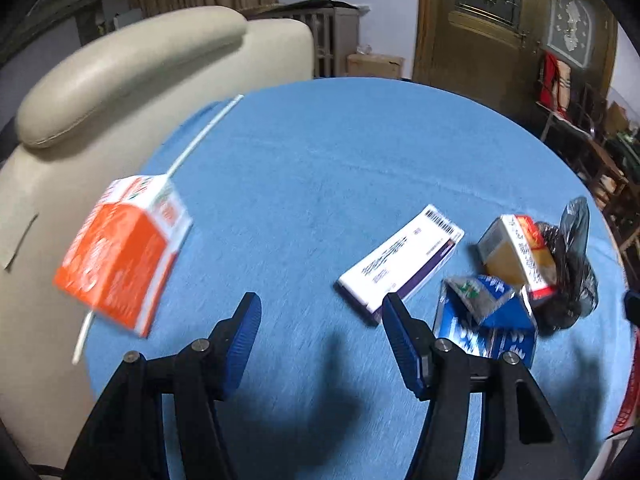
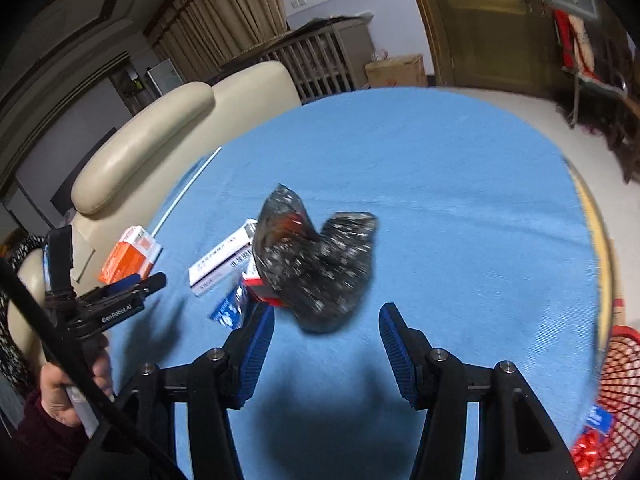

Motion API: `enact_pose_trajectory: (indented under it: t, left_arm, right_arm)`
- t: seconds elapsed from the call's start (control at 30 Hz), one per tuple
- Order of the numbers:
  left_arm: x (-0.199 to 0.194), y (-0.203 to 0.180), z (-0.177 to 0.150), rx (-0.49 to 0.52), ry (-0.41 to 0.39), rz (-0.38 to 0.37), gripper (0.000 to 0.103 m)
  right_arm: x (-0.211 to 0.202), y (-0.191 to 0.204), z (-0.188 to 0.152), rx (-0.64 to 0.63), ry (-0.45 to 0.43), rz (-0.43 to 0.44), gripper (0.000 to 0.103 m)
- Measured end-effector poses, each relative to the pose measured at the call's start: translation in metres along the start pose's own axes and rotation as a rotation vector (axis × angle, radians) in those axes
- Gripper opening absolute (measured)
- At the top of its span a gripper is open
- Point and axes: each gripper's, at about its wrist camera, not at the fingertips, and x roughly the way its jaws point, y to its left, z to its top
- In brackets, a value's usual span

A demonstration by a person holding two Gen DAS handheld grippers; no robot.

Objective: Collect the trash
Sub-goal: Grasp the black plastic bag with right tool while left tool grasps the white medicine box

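Note:
On the round blue-clothed table [image 1: 340,152] lies an orange carton [image 1: 120,256] at the left edge, with a white straw [image 1: 200,136] behind it. My left gripper [image 1: 320,304] hovers open over bare cloth between that carton and a white-and-purple box [image 1: 400,260]. To the right are a crushed blue carton [image 1: 484,320], a yellow-and-red box [image 1: 516,256] and a crumpled black plastic bag [image 1: 572,272]. In the right wrist view the black bag [image 2: 320,268] lies just ahead of my open right gripper [image 2: 326,312], its near end between the tips, untouched by the pads.
A cream leather chair [image 1: 132,64] stands against the table's left side. A red wire basket [image 2: 616,392] holding some scraps sits beyond the table's right edge. The left gripper [image 2: 148,280] and the hand [image 2: 68,384] holding it show at the left of the right wrist view.

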Motion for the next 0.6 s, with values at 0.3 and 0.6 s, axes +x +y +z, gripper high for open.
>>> enact_pose_trajectory:
  t: [0.3,0.6]
  left_arm:
    - [0.034,-0.03,0.019,0.181,0.058,-0.113,0.063]
    - [0.07,-0.039,0.028,0.199,0.11,-0.163,0.063]
  right_arm:
    - [0.058,-0.002,0.024,0.106,0.089,0.004,0.058]
    - [0.085,-0.016,0.029,0.197,0.134,0.054,0.058]
